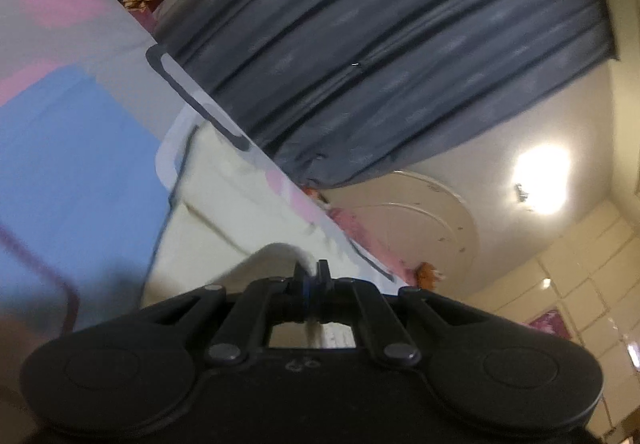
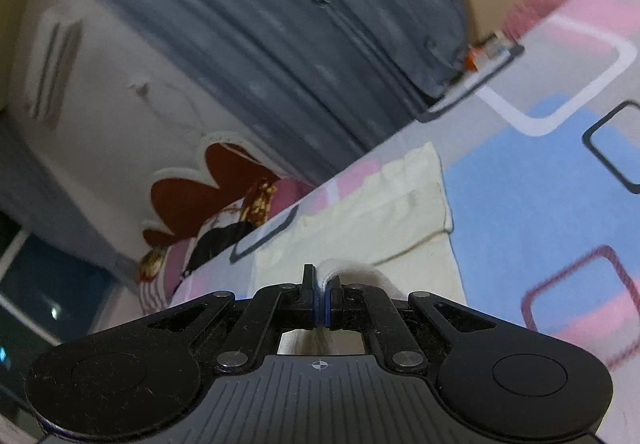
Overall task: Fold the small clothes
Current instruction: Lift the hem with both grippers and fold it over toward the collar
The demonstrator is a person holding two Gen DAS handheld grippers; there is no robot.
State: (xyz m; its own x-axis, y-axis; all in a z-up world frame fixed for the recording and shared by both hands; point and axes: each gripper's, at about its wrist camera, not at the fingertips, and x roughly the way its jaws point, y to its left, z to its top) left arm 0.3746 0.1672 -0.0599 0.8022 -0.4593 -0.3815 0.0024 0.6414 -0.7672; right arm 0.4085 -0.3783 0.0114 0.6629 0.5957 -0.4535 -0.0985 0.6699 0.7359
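pale cream garment (image 2: 380, 211), creased, edge pinched up

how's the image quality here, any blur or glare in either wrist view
Left wrist view: strong motion blur on the bedsheet and curtain, and the ceiling light blows out into glare. Right wrist view: curtain smeared, cream garment fairly sharp; fisheye bends the edges in both.

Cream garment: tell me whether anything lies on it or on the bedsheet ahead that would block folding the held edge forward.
Nothing visible does. The left gripper and right gripper are each shut on an edge of the cream cloth garment. The rest of it lies bare on the pink, blue and grey patterned bedsheet.
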